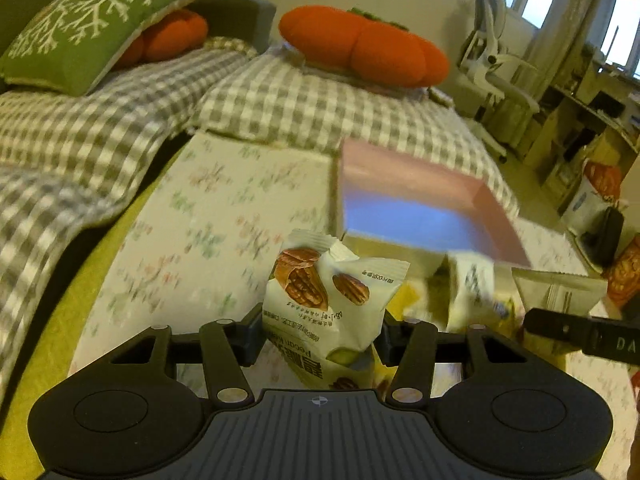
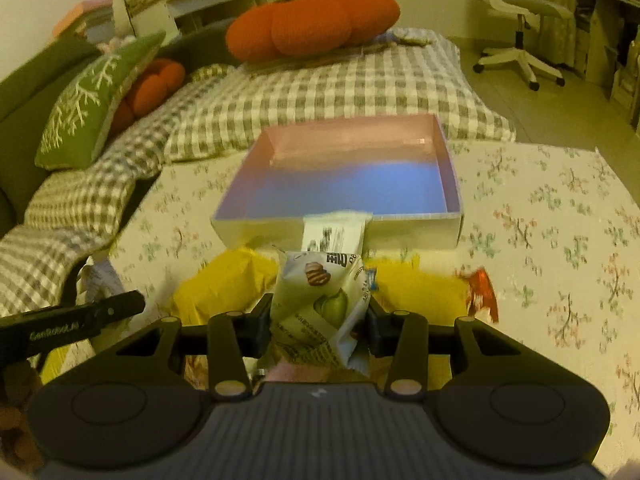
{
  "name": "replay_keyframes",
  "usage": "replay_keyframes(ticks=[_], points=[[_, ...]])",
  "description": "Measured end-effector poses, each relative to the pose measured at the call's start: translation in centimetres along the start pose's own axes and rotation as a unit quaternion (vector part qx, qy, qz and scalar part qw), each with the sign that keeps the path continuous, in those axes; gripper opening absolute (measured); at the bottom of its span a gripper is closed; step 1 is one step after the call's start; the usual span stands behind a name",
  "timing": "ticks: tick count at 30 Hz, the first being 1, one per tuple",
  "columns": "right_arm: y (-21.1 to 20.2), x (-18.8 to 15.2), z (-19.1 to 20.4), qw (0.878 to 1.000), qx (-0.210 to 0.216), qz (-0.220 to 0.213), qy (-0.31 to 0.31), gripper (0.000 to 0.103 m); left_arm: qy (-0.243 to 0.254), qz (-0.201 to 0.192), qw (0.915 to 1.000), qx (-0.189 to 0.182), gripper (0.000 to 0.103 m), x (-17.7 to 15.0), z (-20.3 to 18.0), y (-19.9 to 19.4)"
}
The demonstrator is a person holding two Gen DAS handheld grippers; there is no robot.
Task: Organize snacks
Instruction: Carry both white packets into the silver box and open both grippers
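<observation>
Snacks and box as I see them through both wrist cameras, with the open pink box (image 2: pixel 344 176) taken as landmark. The box stands on a floral cloth (image 2: pixel 540 216), its near wall facing me, its blue floor bare.

Left gripper (image 1: pixel 322 330): my two fingers are clamped on a white pecan packet (image 1: pixel 320 300), which stands upright between the pads, just short of the box's near left corner. The packet's top rises above the fingertips; its lower end hangs below them.

Right gripper (image 2: pixel 318 326): my fingers are pressed onto a white biscuit packet (image 2: pixel 320 308), crumpled between the pads, directly before the middle of the box's near wall. A second white packet (image 2: pixel 334 232) beyond it leans against that wall, its top level with the rim.

Yellow wrappers (image 2: pixel 224 280) lie on the cloth on either side of the held packet, near the box front, and a red-orange wrapper (image 2: pixel 480 292) lies toward the box's right corner. An orange pumpkin cushion (image 2: pixel 312 20) rests on the checked bedding (image 2: pixel 320 92) well behind the box.
</observation>
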State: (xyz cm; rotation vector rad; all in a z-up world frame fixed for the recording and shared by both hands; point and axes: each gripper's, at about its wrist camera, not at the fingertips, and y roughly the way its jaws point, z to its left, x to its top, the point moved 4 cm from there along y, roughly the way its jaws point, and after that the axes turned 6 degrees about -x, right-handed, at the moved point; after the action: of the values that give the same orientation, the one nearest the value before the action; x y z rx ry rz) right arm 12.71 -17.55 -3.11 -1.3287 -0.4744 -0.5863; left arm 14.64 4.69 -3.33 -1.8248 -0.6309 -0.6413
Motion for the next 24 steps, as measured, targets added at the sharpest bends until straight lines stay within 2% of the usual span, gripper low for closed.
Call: replay_keyframes(ticks=[3, 8, 12, 15, 18, 20, 24], points=[[0.2, 1.6, -0.6, 1.000, 0.008, -0.011, 0.013, 0.041, 0.000, -0.008, 0.9999, -0.010, 0.050, 2.4, -0.5, 1.3], [1.8, 5.6, -2.1, 0.998, 0.018, -0.034, 0.050, 0.041, 0.033, -0.042, 0.9981, -0.031, 0.051, 7.2, -2.2, 4.5], [4.4, 8.6, -3.0, 0.996, 0.023, -0.044, 0.070, 0.041, 0.034, -0.045, 0.9971, -0.051, 0.051, 9.5, -3.2, 8.1], [7.3, 9.2, -3.0, 0.996, 0.031, -0.027, 0.079, 0.041, 0.035, -0.027, 0.9975, -0.055, 0.051, 9.8, -3.7, 11.0], [9.9, 8.7, -2.4, 0.996, 0.031, 0.001, 0.083, 0.041, 0.018, -0.007, 0.9976, -0.066, 0.051, 9.6, -3.8, 13.4], [11.1, 8.3, -2.1, 0.996, 0.031, 0.017, 0.083, 0.041, 0.025, 0.004, 0.9975, -0.066, 0.051, 9.2, -4.1, 14.7], [12.0, 7.9, -2.3, 0.994, 0.029, 0.035, 0.095, 0.041, 0.039, 0.016, 0.9980, -0.048, 0.053, 8.4, -4.0, 15.9]])
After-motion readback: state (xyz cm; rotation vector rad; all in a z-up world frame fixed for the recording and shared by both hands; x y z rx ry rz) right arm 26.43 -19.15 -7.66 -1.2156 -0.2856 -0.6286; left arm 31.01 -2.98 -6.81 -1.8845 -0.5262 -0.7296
